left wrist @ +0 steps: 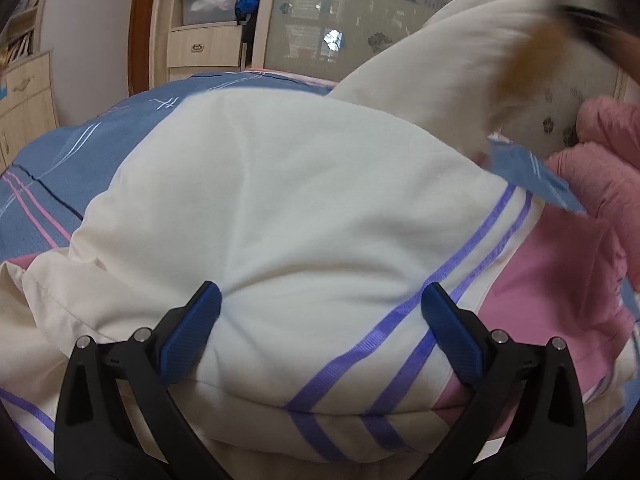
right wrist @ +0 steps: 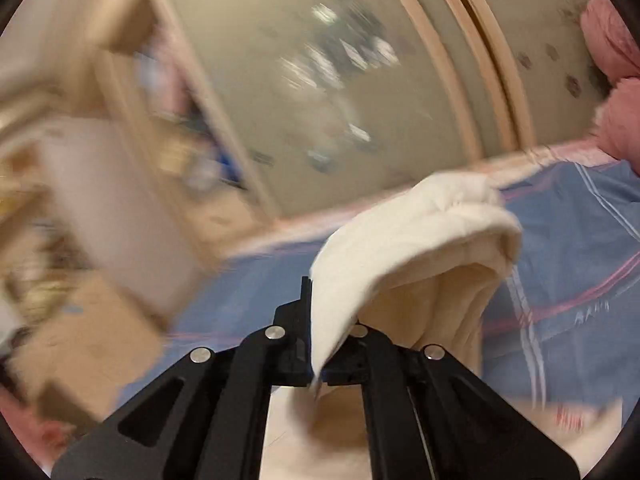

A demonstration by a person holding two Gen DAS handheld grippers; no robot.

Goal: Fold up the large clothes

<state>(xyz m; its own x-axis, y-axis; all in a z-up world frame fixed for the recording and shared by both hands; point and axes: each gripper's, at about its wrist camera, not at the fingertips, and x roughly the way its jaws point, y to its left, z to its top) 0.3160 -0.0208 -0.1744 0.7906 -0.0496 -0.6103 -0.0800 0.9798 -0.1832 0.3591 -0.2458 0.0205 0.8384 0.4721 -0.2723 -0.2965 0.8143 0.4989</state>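
Left tongs [left wrist: 320,316] spread wide over cream garment [left wrist: 280,200] on bed [left wrist: 52,160]

A blue bedsheet [left wrist: 72,152] with pink and white stripes covers the bed, showing at nine o'clock in the left wrist view. At eleven o'clock stands a pale wooden cabinet [left wrist: 204,44] with a clear storage box [left wrist: 208,4] on its shelf. Frosted sliding doors [left wrist: 340,12] with dark flower prints fill twelve o'clock. A pink quilted bundle [left wrist: 600,152] sits at three o'clock.
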